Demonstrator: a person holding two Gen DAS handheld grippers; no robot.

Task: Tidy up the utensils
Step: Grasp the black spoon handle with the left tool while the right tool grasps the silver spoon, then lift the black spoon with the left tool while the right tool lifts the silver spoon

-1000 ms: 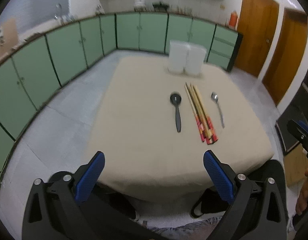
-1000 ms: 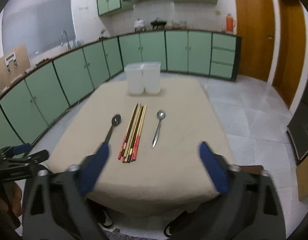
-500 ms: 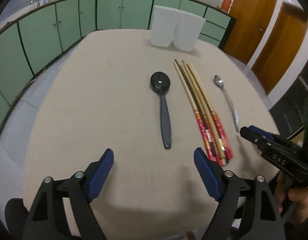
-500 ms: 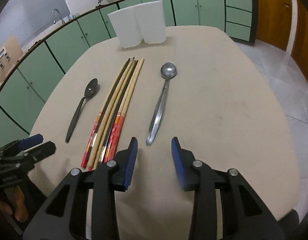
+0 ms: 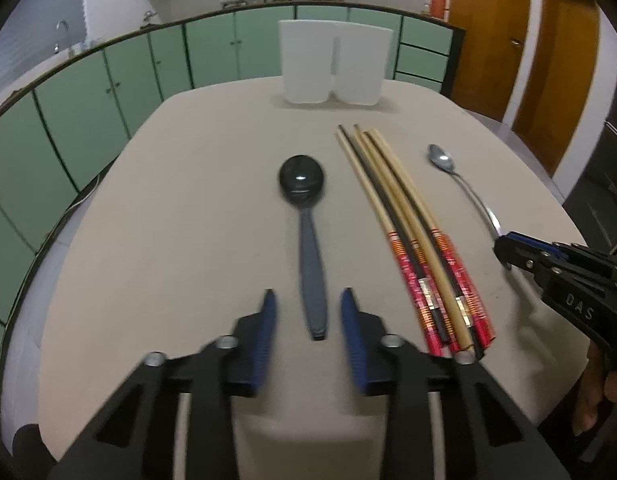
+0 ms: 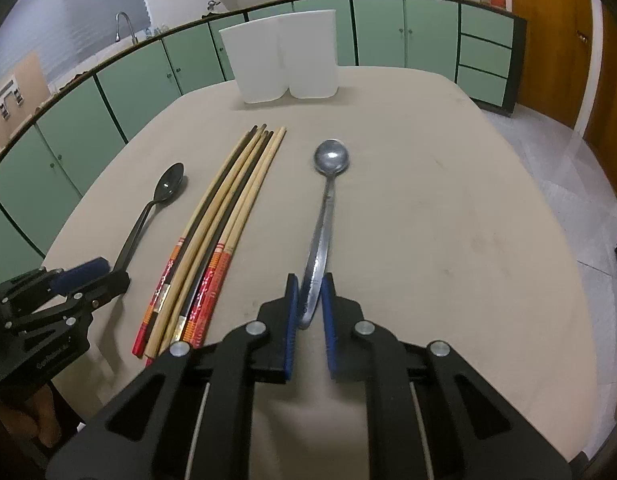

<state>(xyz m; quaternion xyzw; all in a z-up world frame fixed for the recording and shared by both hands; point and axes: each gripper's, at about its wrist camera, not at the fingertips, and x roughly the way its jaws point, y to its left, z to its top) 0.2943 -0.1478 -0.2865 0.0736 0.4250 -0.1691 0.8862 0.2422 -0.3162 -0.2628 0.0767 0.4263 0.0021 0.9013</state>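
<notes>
A black plastic spoon [image 5: 308, 220] lies on the beige table [image 5: 180, 216], handle toward me. My left gripper [image 5: 308, 300] straddles the handle's near end, jaws partly closed with a gap either side. A bundle of chopsticks [image 5: 408, 232] lies to its right, and shows in the right wrist view [image 6: 220, 232]. A metal spoon [image 6: 326, 216] lies right of them. My right gripper [image 6: 308, 284] has its blue pads close around the metal spoon's handle end, seemingly touching it. Two white containers [image 6: 284, 64] stand at the table's far end.
Green kitchen cabinets [image 5: 108, 92] run along the left and back walls. Wooden doors [image 5: 548, 60] stand at the right. The table's near edge [image 5: 268, 432] lies just below the grippers.
Both grippers moved forward and down to the table. The left jaws narrowed around the black spoon's handle. The right jaws closed in on the metal spoon's handle.
</notes>
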